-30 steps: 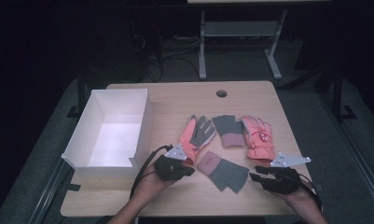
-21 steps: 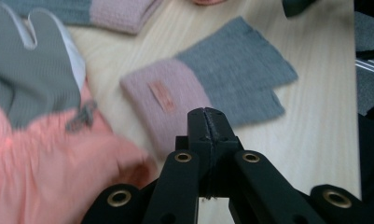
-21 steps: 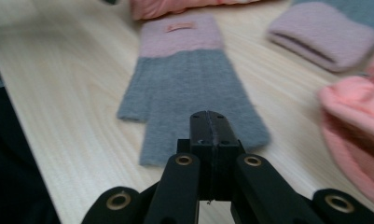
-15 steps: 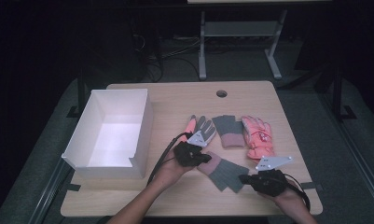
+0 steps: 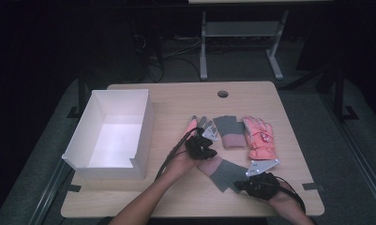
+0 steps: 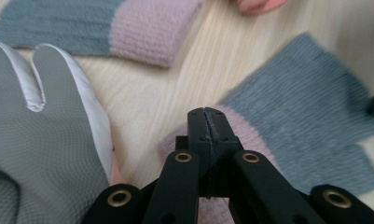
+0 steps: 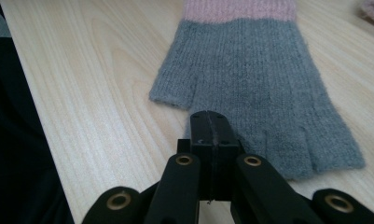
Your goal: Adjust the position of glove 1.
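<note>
Grey knit glove [image 5: 224,172] flat on desk [image 5: 176,98] near front edge, pink cuff toward left gripper [image 5: 202,149], finger end at right gripper [image 5: 252,183]. Right fingers just closed; both pairs together, empty. Left hand has moved in over cuff: pickup likely imminent. White box [image 5: 129,161] left.
</note>
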`<state>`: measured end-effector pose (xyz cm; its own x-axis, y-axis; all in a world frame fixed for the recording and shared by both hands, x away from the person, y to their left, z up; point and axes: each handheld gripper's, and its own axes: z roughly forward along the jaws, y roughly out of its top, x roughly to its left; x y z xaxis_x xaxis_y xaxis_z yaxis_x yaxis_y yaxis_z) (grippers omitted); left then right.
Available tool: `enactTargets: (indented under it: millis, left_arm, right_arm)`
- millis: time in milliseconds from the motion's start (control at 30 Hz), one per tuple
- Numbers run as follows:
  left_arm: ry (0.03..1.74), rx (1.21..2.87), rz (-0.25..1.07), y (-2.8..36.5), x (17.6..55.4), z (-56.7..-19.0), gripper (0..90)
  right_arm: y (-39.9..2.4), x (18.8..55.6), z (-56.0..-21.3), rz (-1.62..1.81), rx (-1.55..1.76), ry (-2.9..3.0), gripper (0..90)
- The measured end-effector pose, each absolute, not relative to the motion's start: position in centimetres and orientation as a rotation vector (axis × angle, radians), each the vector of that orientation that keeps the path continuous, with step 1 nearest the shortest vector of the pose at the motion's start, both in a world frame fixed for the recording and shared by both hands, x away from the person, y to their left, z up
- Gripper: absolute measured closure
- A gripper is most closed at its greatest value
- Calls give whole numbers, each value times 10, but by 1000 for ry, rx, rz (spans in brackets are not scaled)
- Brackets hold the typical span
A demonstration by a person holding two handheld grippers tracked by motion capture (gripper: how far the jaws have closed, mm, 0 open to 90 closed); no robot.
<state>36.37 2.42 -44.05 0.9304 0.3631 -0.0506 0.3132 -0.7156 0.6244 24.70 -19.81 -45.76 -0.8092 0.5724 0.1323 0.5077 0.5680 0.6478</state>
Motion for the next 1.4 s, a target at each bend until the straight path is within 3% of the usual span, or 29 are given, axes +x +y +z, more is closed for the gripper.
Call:
enactTargets:
  millis: [733,1400]
  left_arm:
    - [447,2557,120,12,349,-439,898]
    - [463,2538,-102,37,320,-440,898]
  right_arm:
    - [-215,255,-458,1012,1021,2677,900]
    - [-215,284,-458,971,1092,2602,900]
